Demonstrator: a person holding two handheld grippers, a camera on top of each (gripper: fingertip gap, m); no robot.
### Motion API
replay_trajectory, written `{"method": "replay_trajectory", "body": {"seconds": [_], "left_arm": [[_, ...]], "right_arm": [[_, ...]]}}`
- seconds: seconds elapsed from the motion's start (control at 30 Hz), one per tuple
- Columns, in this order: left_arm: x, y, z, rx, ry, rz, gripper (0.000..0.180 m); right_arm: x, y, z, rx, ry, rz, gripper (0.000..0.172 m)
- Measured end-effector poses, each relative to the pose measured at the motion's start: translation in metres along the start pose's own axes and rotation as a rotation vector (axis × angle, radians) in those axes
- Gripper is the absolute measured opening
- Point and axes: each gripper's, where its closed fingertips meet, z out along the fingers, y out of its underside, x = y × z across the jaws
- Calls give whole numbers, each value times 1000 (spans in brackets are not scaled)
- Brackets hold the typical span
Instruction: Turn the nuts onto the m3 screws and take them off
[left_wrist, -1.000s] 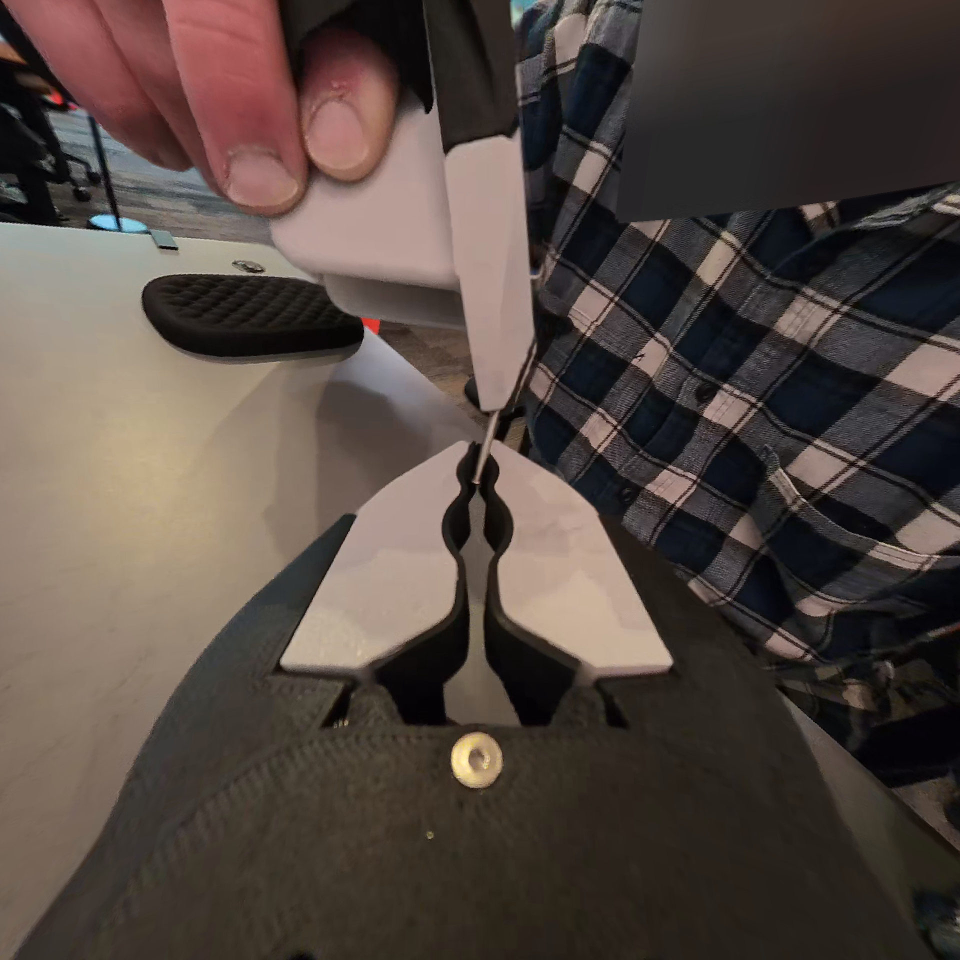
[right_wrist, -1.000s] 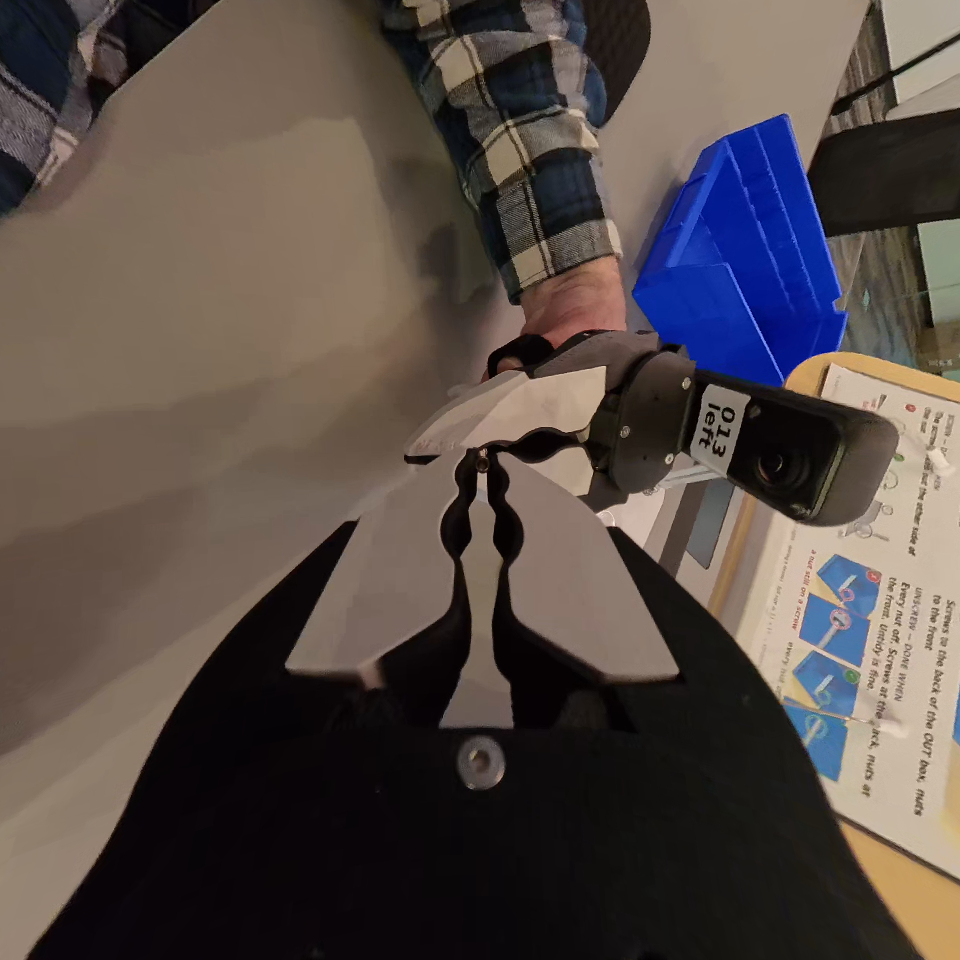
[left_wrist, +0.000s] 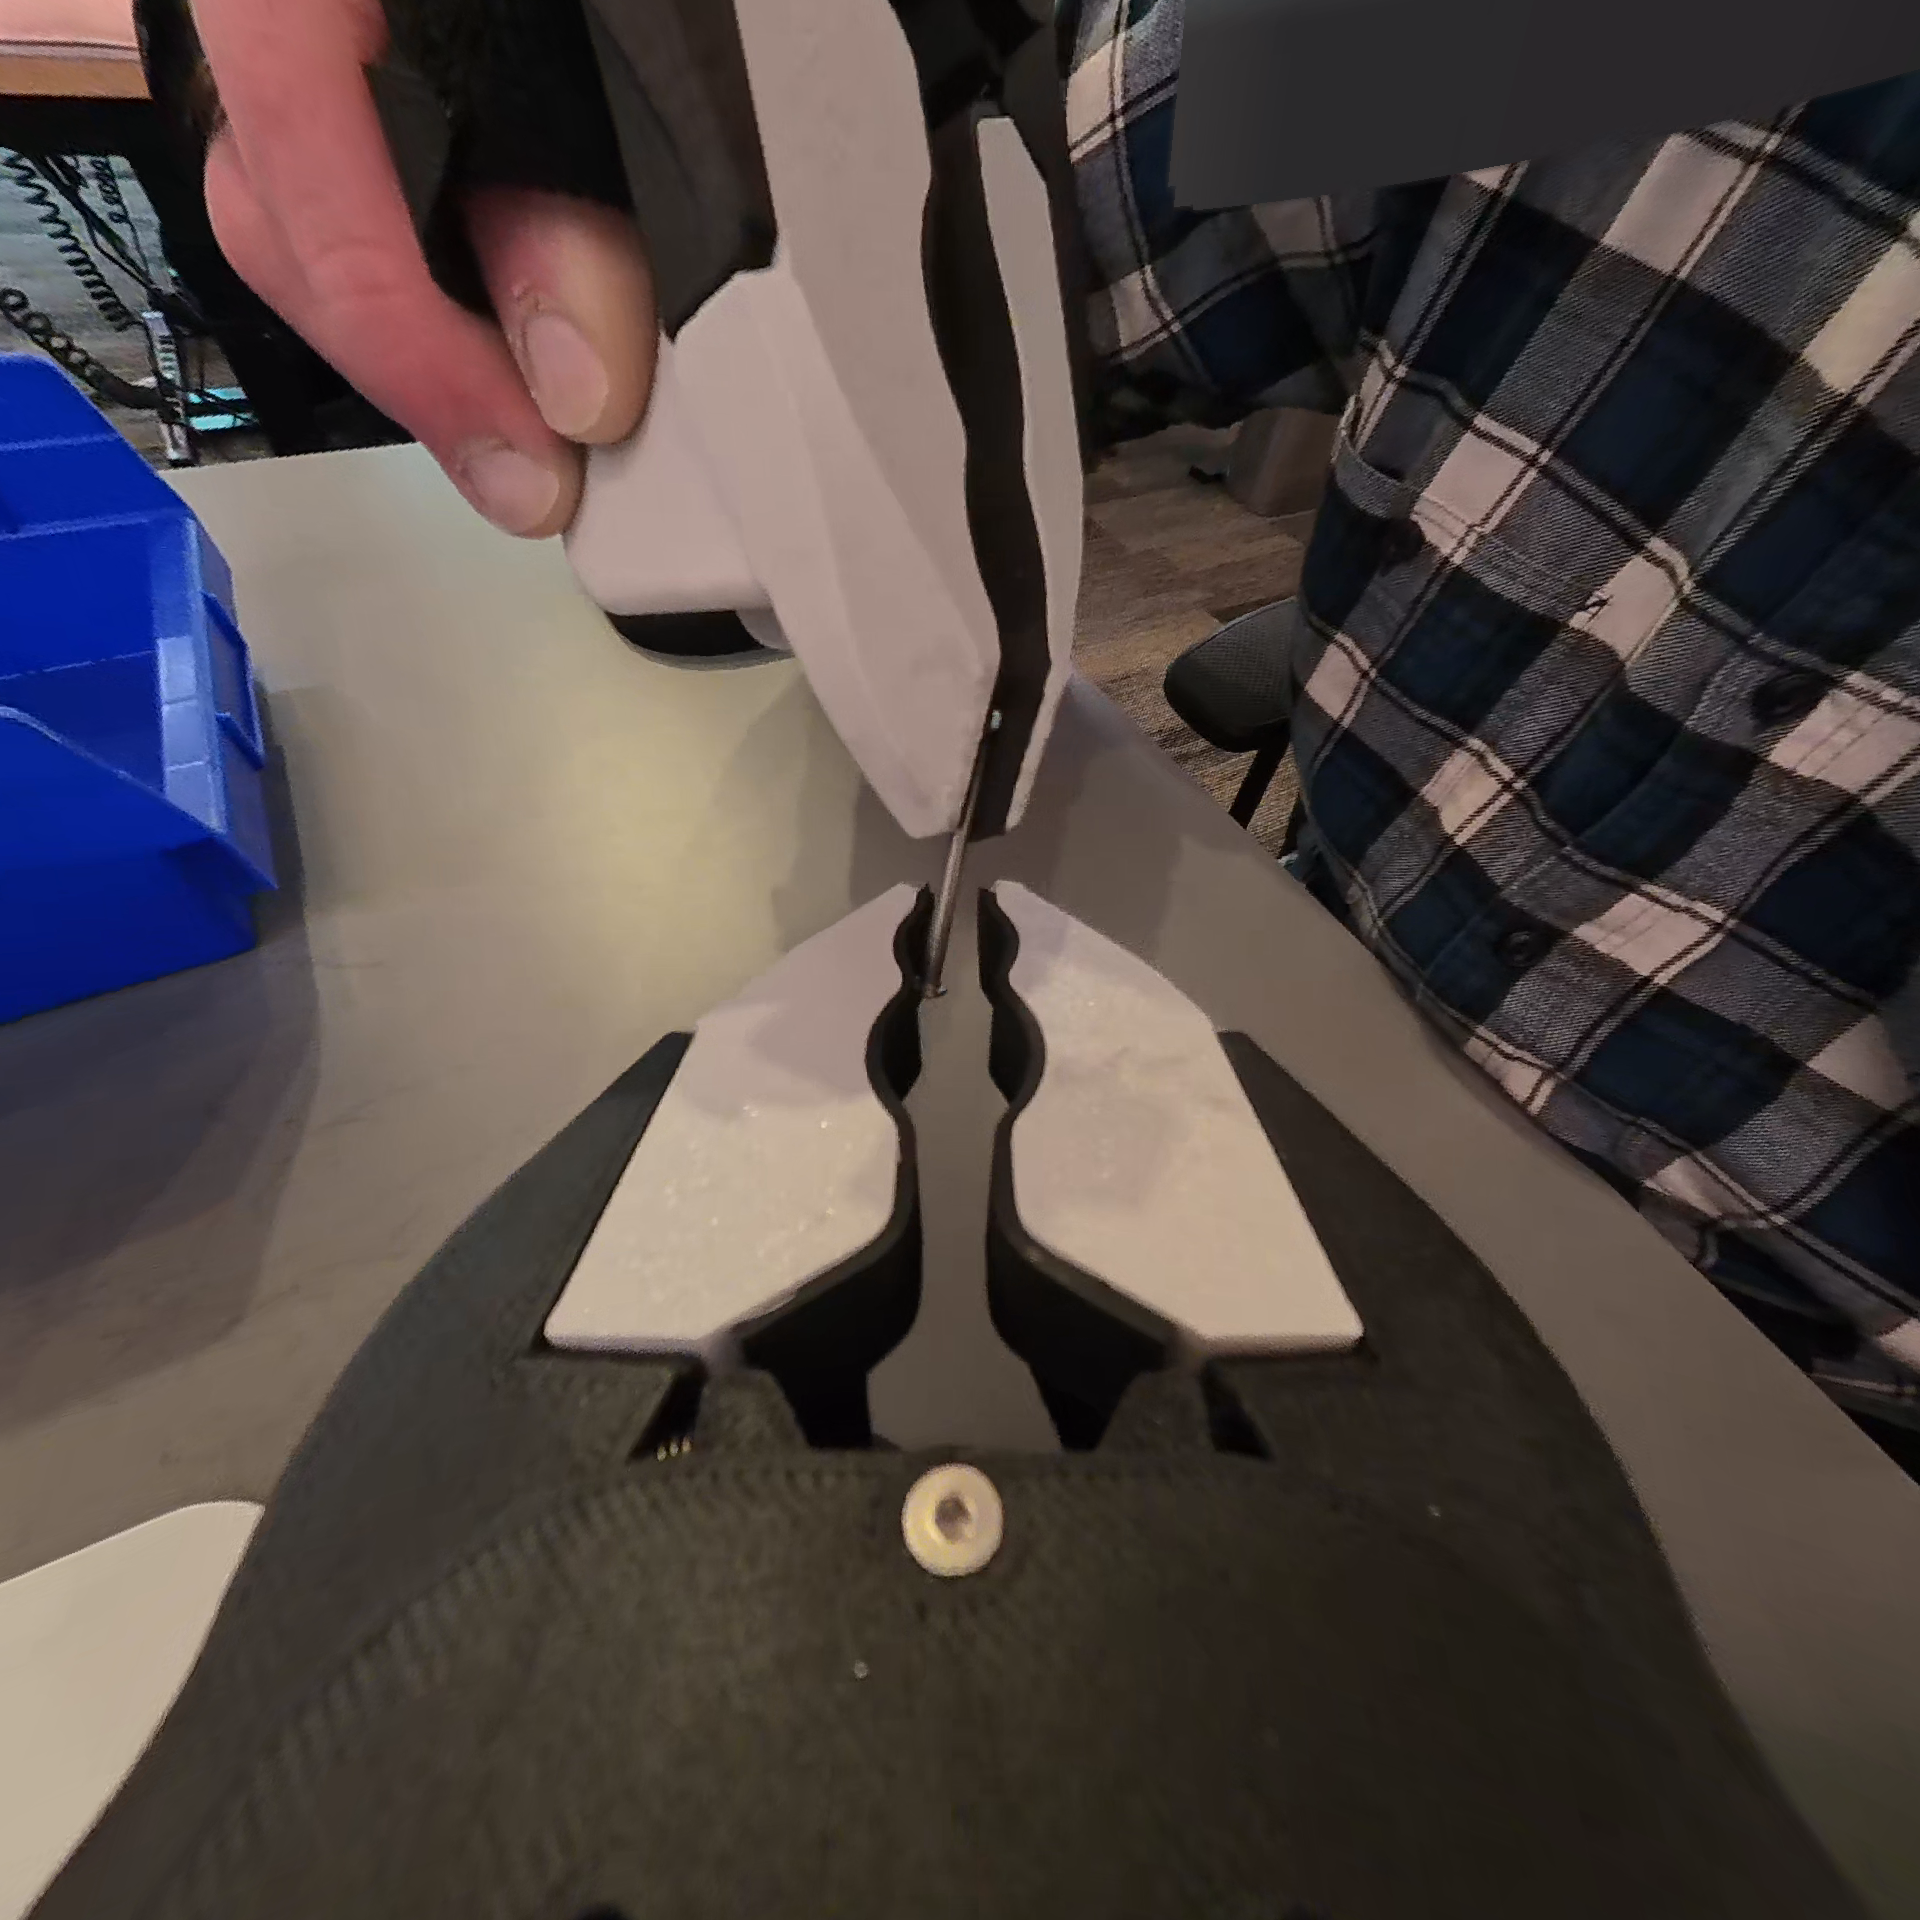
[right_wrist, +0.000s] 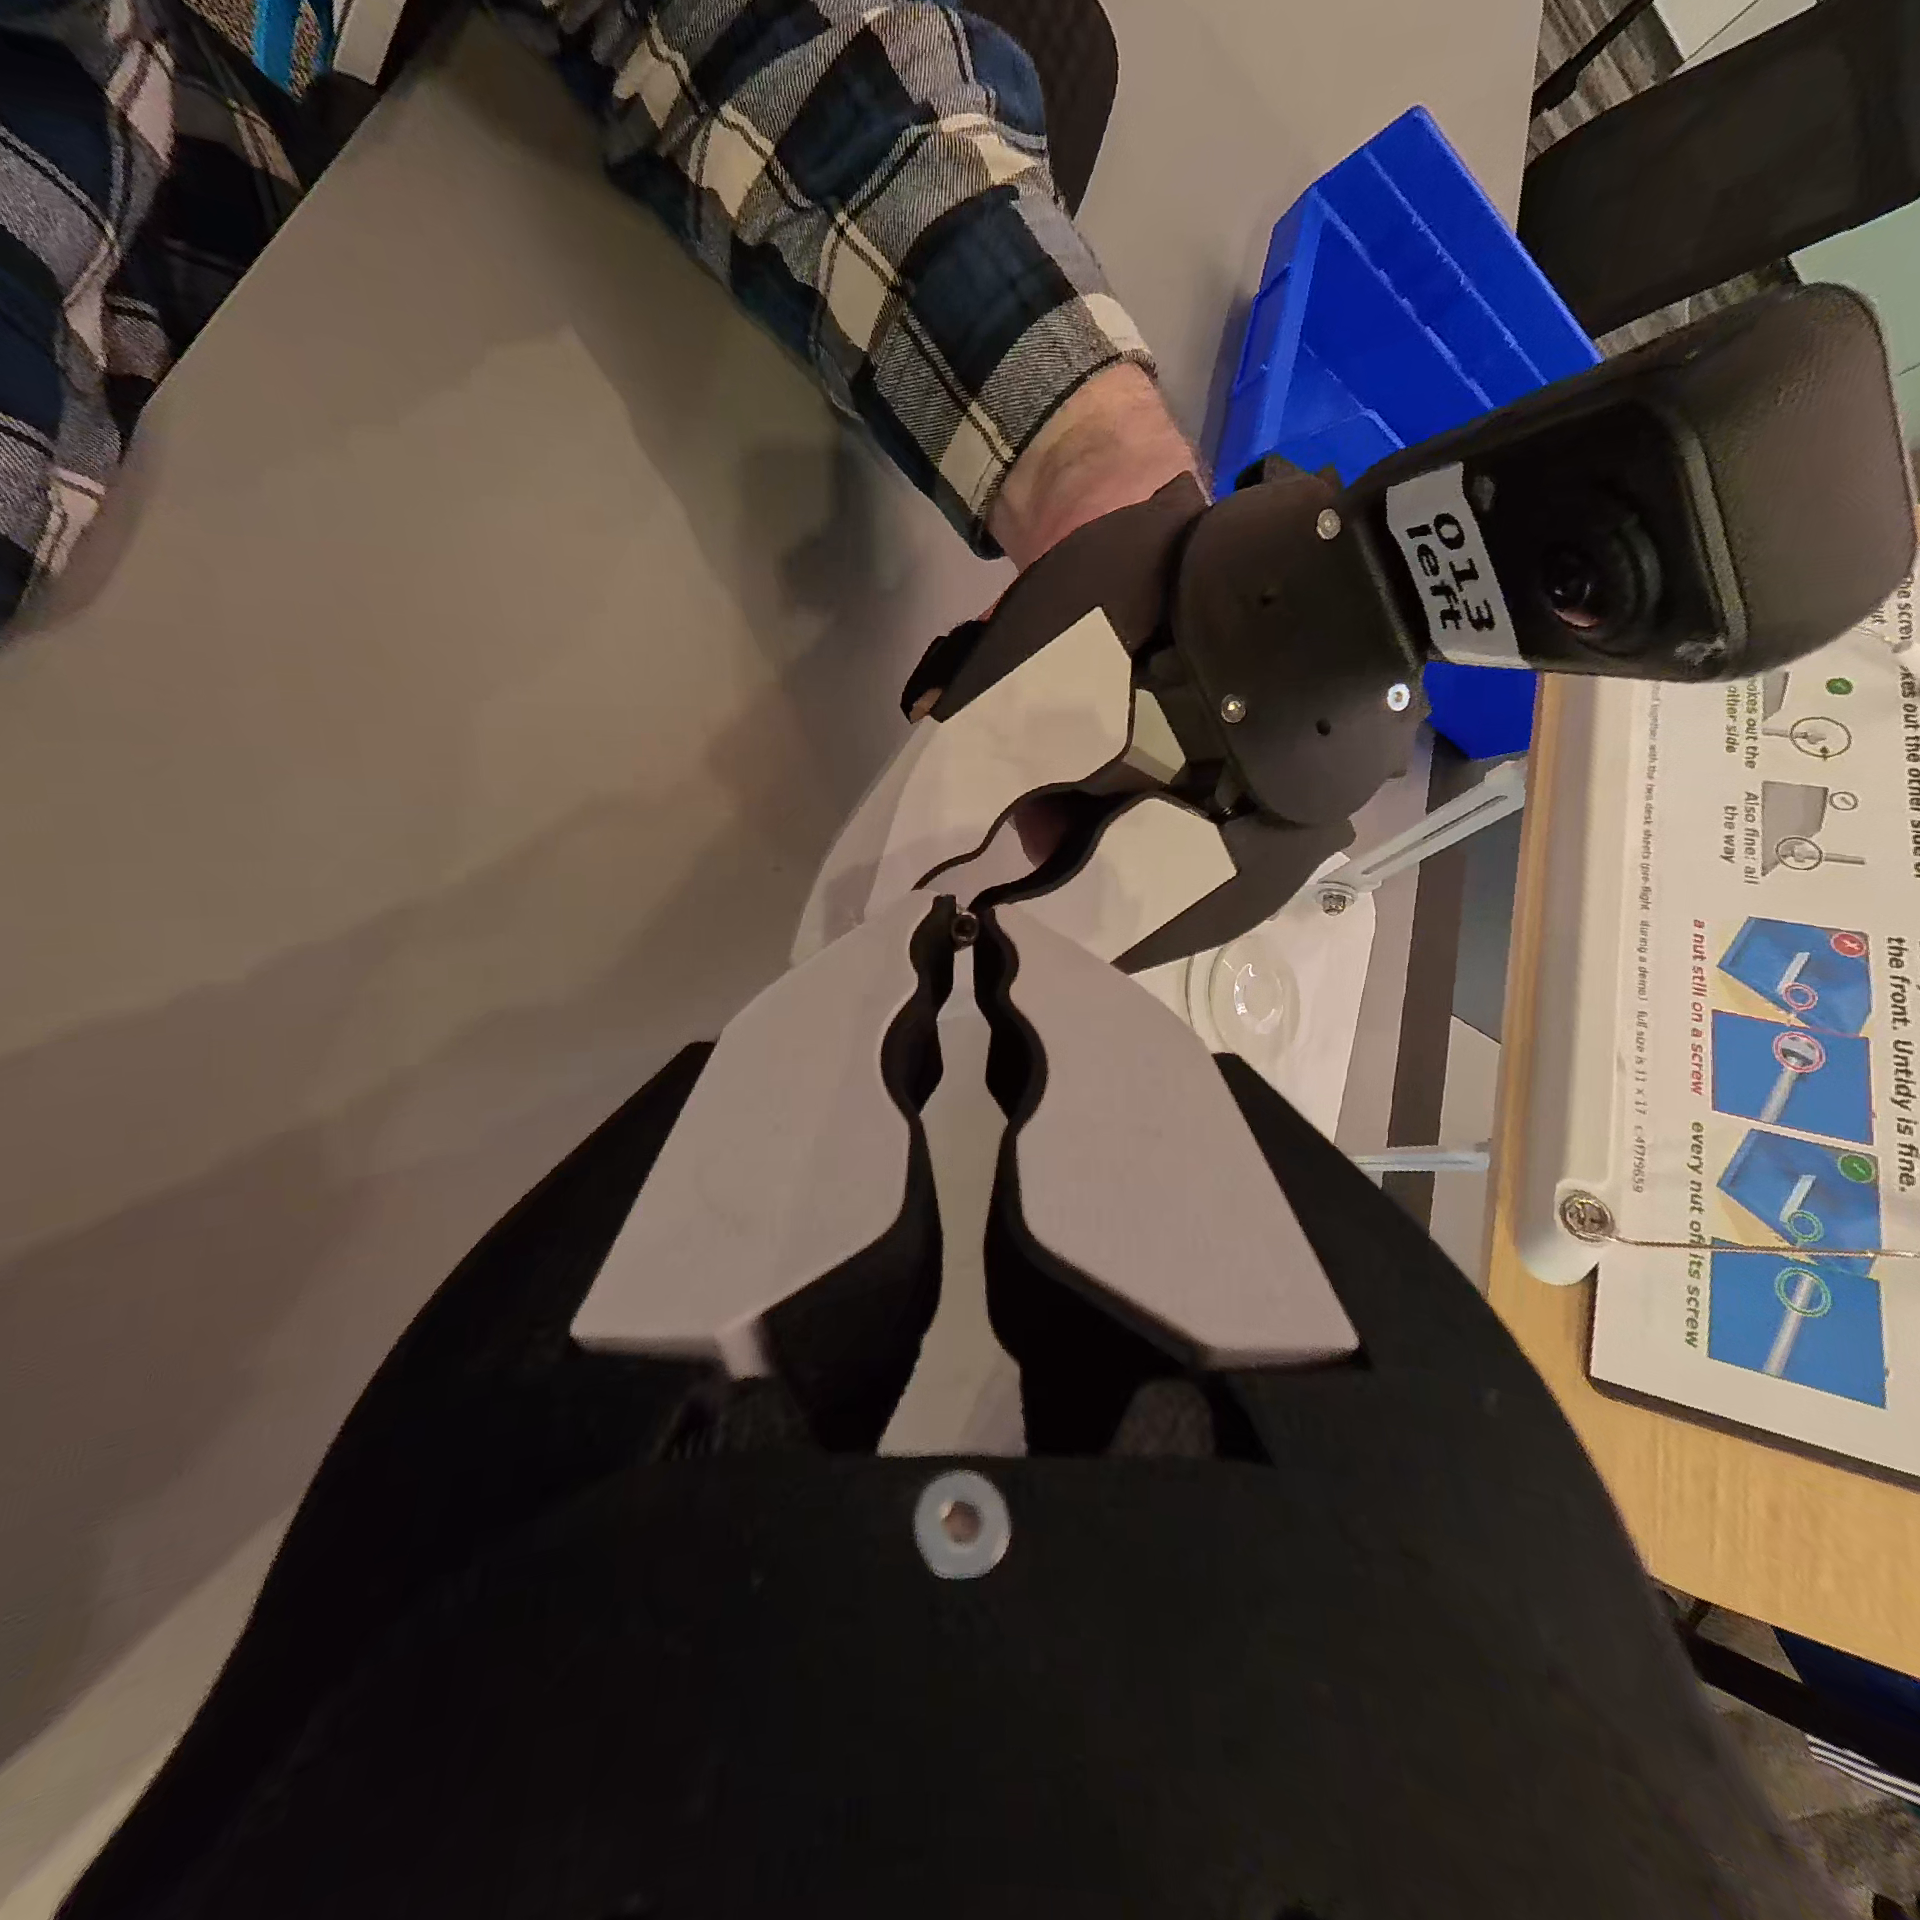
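- the right gripper (right_wrist: 961, 928) is clamped at its very tips on the head end of a thin metal screw (left_wrist: 948, 914); both pads press on it, and its shank sticks out past the tips.
- the left gripper (left_wrist: 953, 914) stands with its jaws narrowly apart; the screw's shank reaches down between its fingertips (left_wrist: 1023, 935), close to the left pad, with a clear gap to the right pad, so nothing is gripped there.
- the two grippers meet tip to tip above a grey table (left_wrist: 520, 810), each held in a hand (left_wrist: 416, 291) of a person in a blue plaid shirt (left_wrist: 1610, 727).
- a blue bin (left_wrist: 104, 675) sits on the table at the far left in the left wrist view.
- in the right wrist view a printed instruction sheet (right_wrist: 1787, 1091) lies on a wooden board (right_wrist: 1714, 1507) at the right, with a small clear dish (right_wrist: 1252, 987) near the left gripper.
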Motion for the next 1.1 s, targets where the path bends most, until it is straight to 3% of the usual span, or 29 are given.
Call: {"method": "replay_trajectory", "body": {"seconds": [0.37,0.43,0.77,1.0,1.1], "left_arm": [[-19,-5,-3,-51,-193,103,13],[-26,-6,-3,-58,-258,137,5],[-34,-14,-8,-46,-354,189,4],[-58,-13,-23,-200,-604,263,3],[-58,-10,-24,-248,-614,269,3]], "right_arm": [[4,8,-3,-11,15,53,5],[5,10,-3,-10,23,63,5],[13,13,-10,-10,62,94,5],[28,25,-13,13,195,242,5],[31,29,-14,26,232,272,5]]}}
